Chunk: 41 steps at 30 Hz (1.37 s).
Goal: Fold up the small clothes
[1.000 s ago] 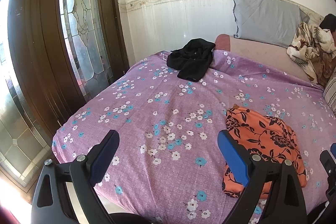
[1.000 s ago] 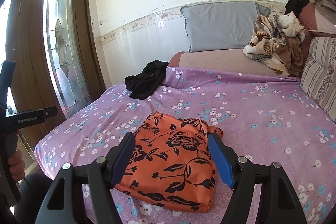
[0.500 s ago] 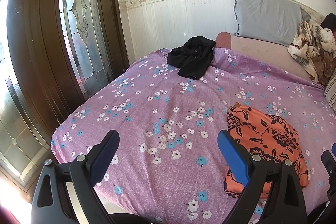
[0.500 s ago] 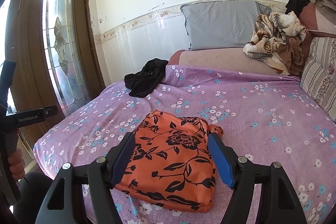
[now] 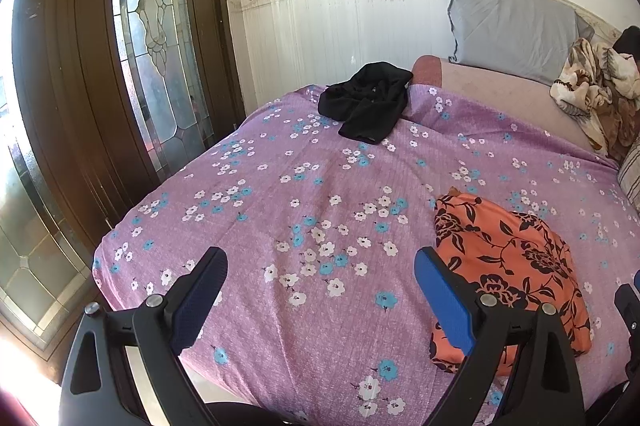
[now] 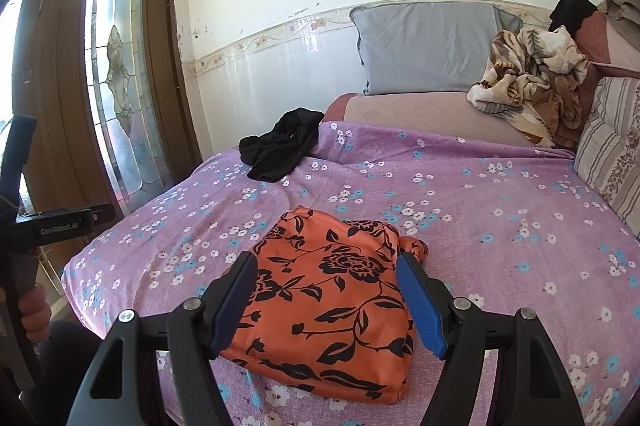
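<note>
Orange floral garment (image 6: 332, 310) flat on bedspread (image 6: 480, 210) — beyond right gripper (image 6: 328, 302) fingers, both pairs apart, empty.

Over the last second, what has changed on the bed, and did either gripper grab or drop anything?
Nothing was grabbed or dropped. Both views drifted a little: the left gripper and right gripper pulled back or tilted very slightly, both open and empty throughout. The folded orange floral garment lies in the same spot on the purple bedspread, and the crumpled black garment is untouched at the far end.
</note>
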Available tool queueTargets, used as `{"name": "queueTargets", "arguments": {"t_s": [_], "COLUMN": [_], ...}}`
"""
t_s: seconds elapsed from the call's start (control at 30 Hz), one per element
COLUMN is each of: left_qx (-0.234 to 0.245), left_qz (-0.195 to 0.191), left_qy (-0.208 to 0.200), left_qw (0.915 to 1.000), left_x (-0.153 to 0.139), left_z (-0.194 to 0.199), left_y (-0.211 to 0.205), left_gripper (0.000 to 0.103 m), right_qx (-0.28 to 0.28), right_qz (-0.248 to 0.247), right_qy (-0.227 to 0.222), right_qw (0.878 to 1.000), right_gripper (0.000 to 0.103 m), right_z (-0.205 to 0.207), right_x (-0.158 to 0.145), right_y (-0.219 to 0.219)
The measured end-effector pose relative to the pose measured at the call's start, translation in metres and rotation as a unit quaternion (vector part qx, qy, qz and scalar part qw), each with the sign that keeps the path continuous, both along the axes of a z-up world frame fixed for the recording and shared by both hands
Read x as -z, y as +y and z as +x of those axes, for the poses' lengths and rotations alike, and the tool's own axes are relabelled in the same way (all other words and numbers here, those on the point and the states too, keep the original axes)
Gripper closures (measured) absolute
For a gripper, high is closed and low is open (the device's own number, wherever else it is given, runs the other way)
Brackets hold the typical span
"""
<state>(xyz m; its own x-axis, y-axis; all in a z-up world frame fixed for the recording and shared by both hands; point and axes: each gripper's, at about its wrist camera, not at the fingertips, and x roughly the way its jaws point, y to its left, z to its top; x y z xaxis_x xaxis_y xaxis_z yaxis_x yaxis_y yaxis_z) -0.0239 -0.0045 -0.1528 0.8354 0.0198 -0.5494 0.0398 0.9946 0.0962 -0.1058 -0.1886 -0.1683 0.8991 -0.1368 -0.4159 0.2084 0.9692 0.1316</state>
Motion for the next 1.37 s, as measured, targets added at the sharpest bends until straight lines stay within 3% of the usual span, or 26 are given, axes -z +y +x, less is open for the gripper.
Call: {"name": "queueTargets", "arguments": {"t_s": [0.27,0.47,0.6,0.73,0.8,0.9,1.1,1.27,1.37], "left_qx": [0.003,0.03,0.065,0.086,0.093,0.09,0.06,0.057,0.046], "left_qz": [-0.005,-0.014,-0.003,-0.004,0.018,0.057,0.037,-0.014,0.003], "left_qy": [0.009,0.048,0.102,0.17,0.181,0.155,0.07,0.007,-0.044], "left_qw": [0.9999,0.9983,0.9927,0.9817,0.9789,0.9823,0.9951,0.9983,0.998], "left_x": [0.005,0.022,0.046,0.08,0.095,0.097,0.051,0.016,0.004], "left_z": [0.005,0.019,0.045,0.064,0.064,0.056,0.046,0.032,0.024], "left_y": [0.002,-0.007,-0.024,-0.042,-0.052,-0.06,-0.042,-0.023,-0.025], "left_gripper": [0.008,0.008,0.008,0.008,0.008,0.008,0.008,0.008,0.008], "right_qx": [-0.005,-0.005,-0.031,-0.031,-0.023,-0.022,0.004,0.009,0.007], "right_qz": [0.0,0.046,0.149,0.172,0.166,0.15,0.118,0.106,0.104], "right_qy": [0.01,0.039,0.088,0.158,0.191,0.172,0.047,0.015,0.018], "right_qw": [1.0,0.998,0.984,0.972,0.967,0.973,0.992,0.994,0.994], "right_gripper": [0.028,0.028,0.029,0.029,0.029,0.029,0.028,0.028,0.028], "right_z": [0.004,0.016,0.036,0.051,0.056,0.051,0.022,0.016,0.02], "right_x": [0.004,0.017,0.04,0.069,0.082,0.073,0.029,0.013,0.008], "right_y": [0.002,-0.007,-0.028,-0.03,-0.028,-0.026,-0.035,-0.035,-0.037]}}
